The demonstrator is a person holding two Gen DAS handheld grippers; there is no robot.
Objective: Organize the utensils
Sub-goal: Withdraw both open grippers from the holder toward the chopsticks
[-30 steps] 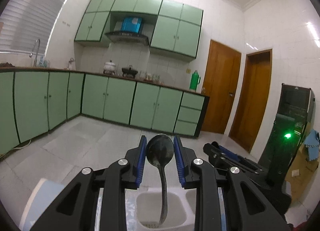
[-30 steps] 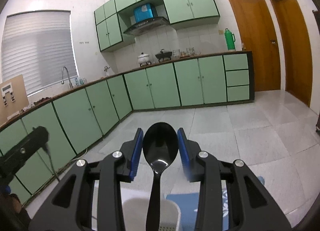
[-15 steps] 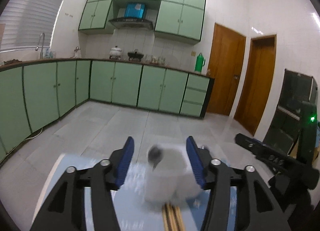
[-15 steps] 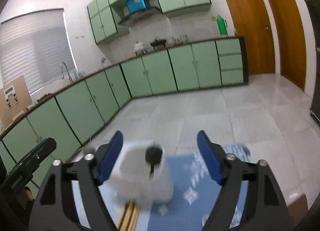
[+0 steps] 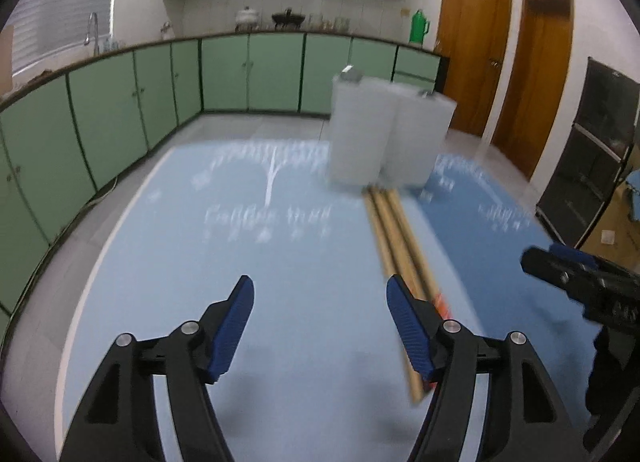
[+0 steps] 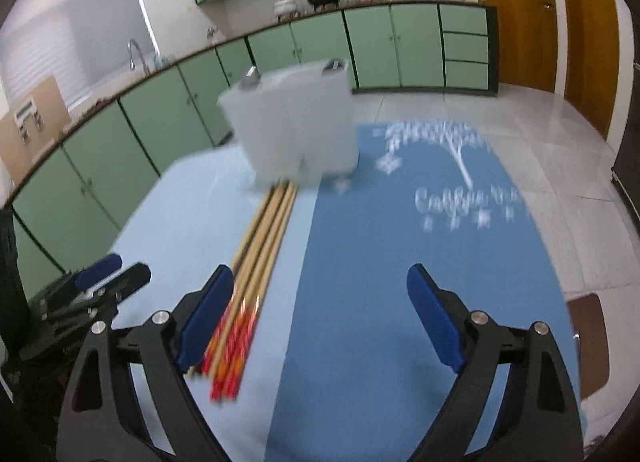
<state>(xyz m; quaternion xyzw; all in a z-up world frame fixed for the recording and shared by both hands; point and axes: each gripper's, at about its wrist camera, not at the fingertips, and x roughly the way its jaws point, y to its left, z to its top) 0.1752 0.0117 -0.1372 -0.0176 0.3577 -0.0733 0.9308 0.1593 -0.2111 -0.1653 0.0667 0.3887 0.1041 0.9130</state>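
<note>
A white two-compartment utensil holder (image 5: 384, 133) (image 6: 292, 125) stands at the far side of the blue mats, with a spoon end showing at each rim. A bundle of wooden chopsticks (image 5: 400, 246) (image 6: 260, 246) with red-patterned ends lies in front of it, running toward me. My left gripper (image 5: 320, 322) hovers over the light blue mat with its jaws opening and nothing between them; the chopsticks pass just by its right finger. My right gripper (image 6: 320, 322) hangs over the darker mat, jaws opening and empty, the chopsticks' red ends beside its left finger.
A light blue mat (image 5: 200, 262) and a darker blue mat (image 6: 400, 262) with white print cover the table. Each gripper shows at the edge of the other's view. Green kitchen cabinets (image 5: 248, 73) and wooden doors (image 5: 532, 77) lie beyond; a brown chair (image 6: 588, 342) stands at the right.
Both grippers let go of their black spoons over the holder, opened wide, drew back toward me and tilted down over the mats. The chopsticks came into view.
</note>
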